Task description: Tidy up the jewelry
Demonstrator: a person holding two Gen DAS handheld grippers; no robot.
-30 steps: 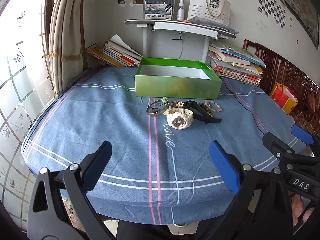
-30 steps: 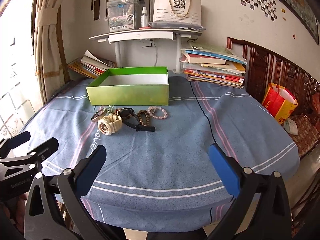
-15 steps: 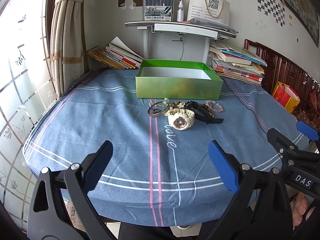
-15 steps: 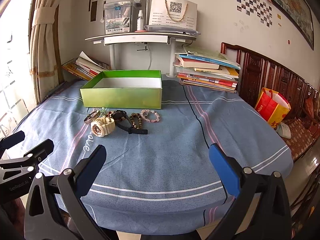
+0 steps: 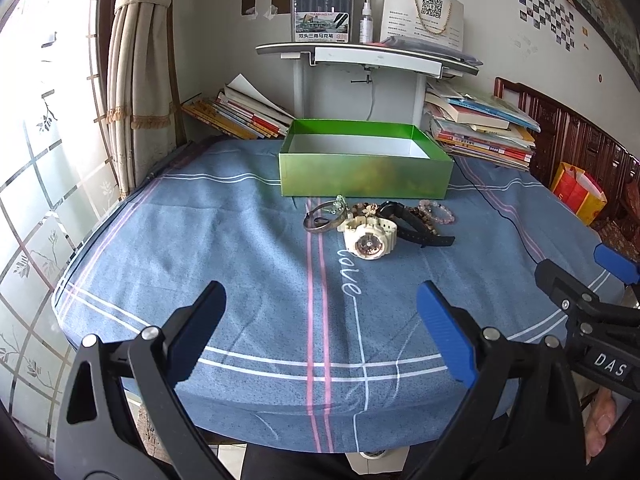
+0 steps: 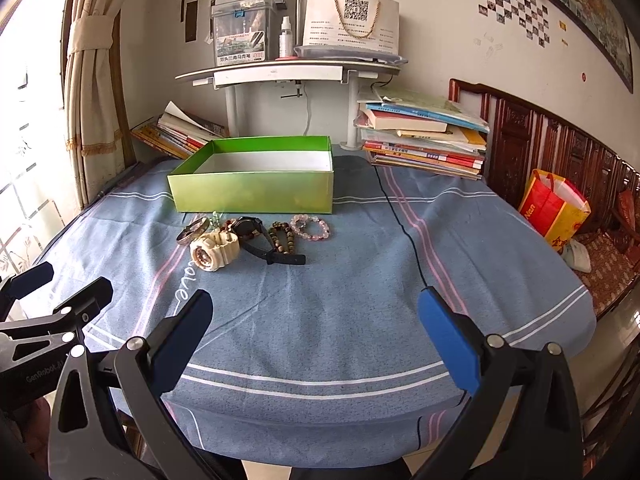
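our left gripper (image 5: 320, 332) and right gripper (image 6: 316, 330) hover over the near edge of the worktop (image 5: 240, 264), fingers spread wide on both, holding nothing. well ahead of our fingers lies the jewelry: a cream watch (image 5: 369, 237), black watch (image 5: 412, 224), silver bangle (image 5: 322, 218) and pink bead bracelet (image 6: 311, 227). just beyond sits the open green box (image 5: 366, 178).

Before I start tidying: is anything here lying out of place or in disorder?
Yes. The jewelry lies in a loose heap on the cloth in front of the green box: the cream watch, black watch and pink bead bracelet. The box looks empty.
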